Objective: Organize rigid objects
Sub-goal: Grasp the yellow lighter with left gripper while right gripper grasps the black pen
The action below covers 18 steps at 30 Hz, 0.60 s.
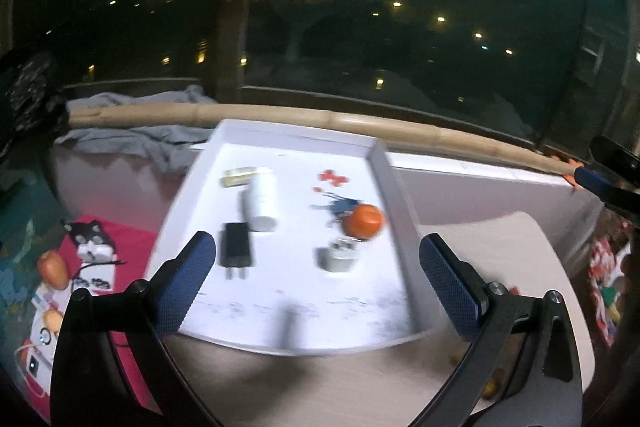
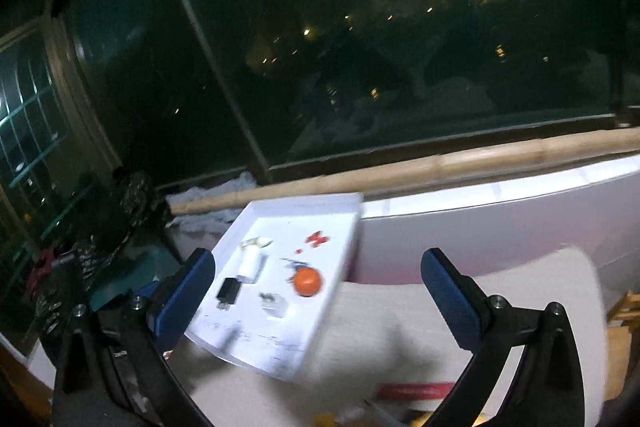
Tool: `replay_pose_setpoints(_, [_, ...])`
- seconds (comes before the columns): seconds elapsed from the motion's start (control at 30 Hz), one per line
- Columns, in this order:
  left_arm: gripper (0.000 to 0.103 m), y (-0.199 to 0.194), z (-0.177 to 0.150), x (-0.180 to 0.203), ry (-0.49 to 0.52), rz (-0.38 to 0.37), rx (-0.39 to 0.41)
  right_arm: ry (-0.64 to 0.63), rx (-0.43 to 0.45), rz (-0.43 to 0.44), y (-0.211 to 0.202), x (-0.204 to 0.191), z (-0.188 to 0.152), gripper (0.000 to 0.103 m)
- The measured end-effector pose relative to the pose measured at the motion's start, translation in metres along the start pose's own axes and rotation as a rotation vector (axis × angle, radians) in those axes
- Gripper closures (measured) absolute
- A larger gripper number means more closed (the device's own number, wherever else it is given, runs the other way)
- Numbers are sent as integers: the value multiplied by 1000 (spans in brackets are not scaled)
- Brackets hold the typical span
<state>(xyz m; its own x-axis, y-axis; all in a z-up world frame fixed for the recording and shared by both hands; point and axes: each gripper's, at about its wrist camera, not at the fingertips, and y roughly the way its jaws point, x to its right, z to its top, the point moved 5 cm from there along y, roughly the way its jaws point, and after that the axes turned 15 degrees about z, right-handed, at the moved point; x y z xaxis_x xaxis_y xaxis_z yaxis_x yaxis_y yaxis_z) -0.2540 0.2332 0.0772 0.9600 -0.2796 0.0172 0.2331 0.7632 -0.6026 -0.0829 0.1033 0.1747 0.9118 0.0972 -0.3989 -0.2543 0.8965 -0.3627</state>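
Near tray (image 1: pixel 394 187) rim, tools apparently clear

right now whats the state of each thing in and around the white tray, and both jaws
white tray: flat on the table, holding items
black charger: lying flat, prongs toward camera
white bottle: on its side
orange ball: resting in tray
white plug adapter: resting in tray
left gripper: jaws open, empty
right gripper: jaws open, empty
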Motion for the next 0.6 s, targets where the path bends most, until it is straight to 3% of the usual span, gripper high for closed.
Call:
replay_pose_setpoints(0.2, [0, -15, -17, 50, 103, -72, -14, 56, 57, -70, -51, 36, -12, 0])
replay_pose_setpoints(0.47, [0, -18, -66, 93, 193, -135, -97, 81, -28, -96, -72, 74, -53, 0])
replay_pose_setpoints(0.5, [0, -18, -71, 97, 201, -140, -108, 79, -44, -90, -73, 77, -59, 4])
replay_pose_setpoints(0.6, [0, -18, -91, 112, 226, -161, -149, 70, -107, -69, -73, 84, -77, 30])
